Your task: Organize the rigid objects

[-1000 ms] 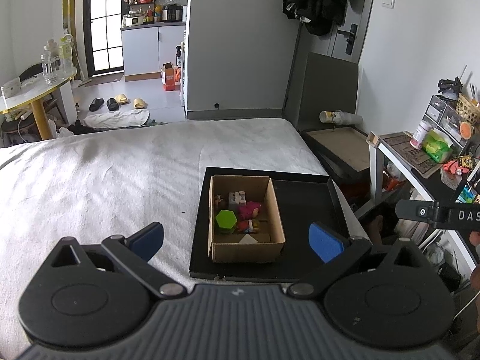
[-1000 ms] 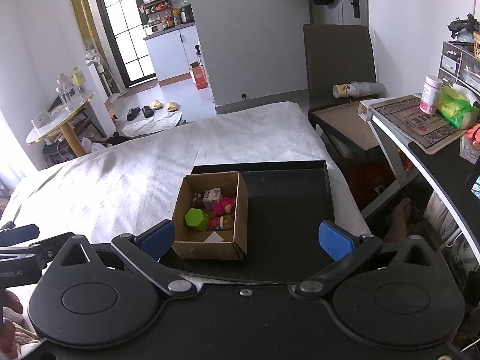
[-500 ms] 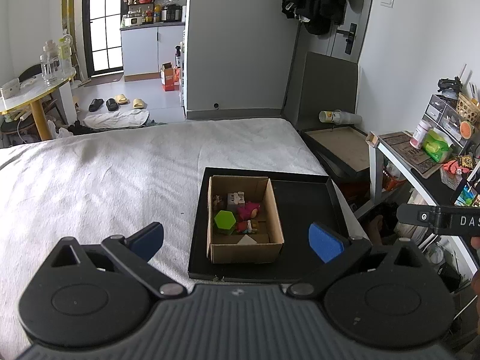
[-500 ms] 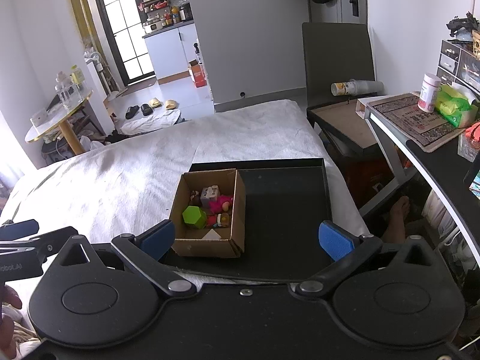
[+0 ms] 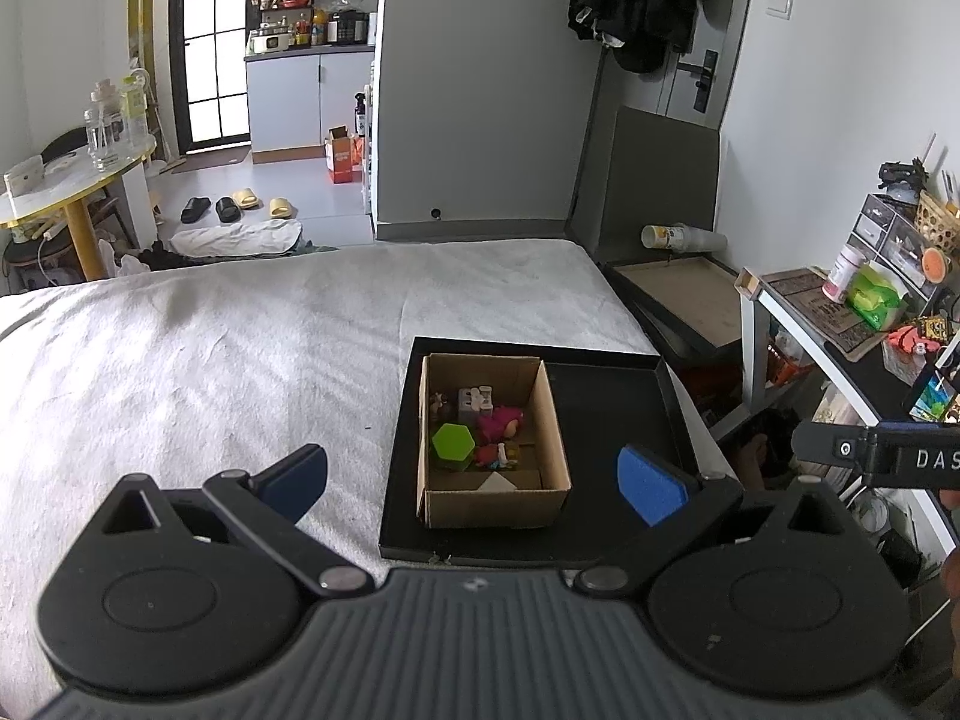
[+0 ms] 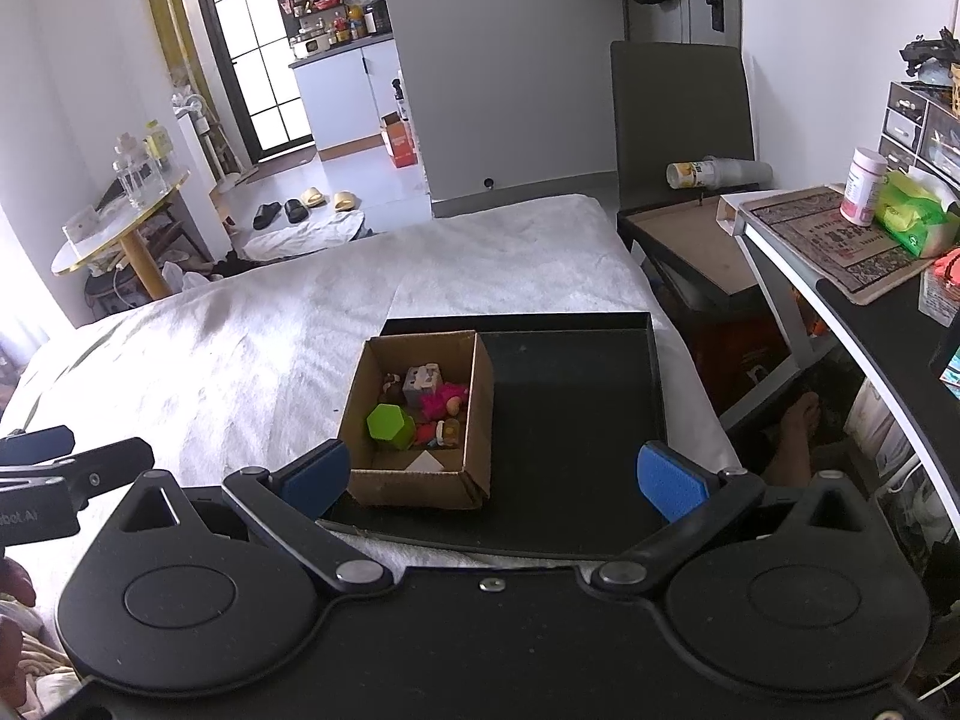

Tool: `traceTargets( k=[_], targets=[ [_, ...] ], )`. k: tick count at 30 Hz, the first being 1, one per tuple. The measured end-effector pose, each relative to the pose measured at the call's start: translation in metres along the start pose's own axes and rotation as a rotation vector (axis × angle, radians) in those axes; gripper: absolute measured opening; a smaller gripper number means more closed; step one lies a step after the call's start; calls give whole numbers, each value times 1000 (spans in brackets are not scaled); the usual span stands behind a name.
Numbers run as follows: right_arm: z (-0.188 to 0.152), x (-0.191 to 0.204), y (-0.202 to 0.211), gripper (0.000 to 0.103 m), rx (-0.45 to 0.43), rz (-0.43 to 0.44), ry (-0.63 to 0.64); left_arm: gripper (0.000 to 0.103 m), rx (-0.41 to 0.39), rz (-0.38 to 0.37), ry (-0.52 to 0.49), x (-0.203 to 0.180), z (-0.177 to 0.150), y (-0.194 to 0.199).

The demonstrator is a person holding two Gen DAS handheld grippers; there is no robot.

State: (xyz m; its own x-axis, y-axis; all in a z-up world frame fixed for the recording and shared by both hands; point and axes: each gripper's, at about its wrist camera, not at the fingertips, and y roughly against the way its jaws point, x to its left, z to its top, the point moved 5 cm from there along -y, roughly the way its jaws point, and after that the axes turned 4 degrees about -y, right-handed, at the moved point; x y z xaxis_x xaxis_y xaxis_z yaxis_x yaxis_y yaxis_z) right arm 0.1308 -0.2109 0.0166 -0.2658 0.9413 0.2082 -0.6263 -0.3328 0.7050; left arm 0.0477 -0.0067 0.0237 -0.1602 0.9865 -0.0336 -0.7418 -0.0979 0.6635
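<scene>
On the white bed cover (image 5: 210, 360), at its right-hand edge, a black tray (image 5: 624, 420) was laid, and a cardboard box (image 5: 492, 504) was set in the tray's left half, its long axis running away from both cameras. Inside the box a green hexagonal block (image 5: 453, 443), a pink toy (image 5: 501, 420), a grey block (image 5: 474, 401) and a few smaller pieces too small to identify were seen. The right half of the tray was bare.

The left gripper (image 5: 471, 483) was held above and short of the box with its fingers spread wide and nothing between them; in its view the box was framed almost midway between the blue pads (image 5: 651, 483). The right gripper (image 6: 492, 477) was likewise spread and empty, but from it the box (image 6: 420, 480) lay ahead and to the left, close to the left pad, while the bare tray floor (image 6: 570, 420) lay straight ahead.

The left gripper was therefore judged better lined up with the box and its contents. A forward and downward reach would be needed, and the green block (image 6: 390, 425), nearest the front wall on the left side, appeared the easiest piece to reach.
</scene>
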Motion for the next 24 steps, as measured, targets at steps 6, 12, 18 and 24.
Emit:
traceTargets(
  k=[6, 12, 18, 24],
  targets=[
    [0, -1, -1, 103, 2, -5, -4, 102, 6, -5, -6, -1, 0, -1],
    [-1, -1, -2, 103, 10, -12, 4, 102, 8, -7, -2, -1, 1, -2],
    [-1, -3, -3, 103, 14, -12, -2, 102, -4, -16, -1, -4, 2, -1],
    [-2, -4, -5, 103, 16, -12, -1, 102, -2, -27, 1, -5, 2, -3]
  ],
)
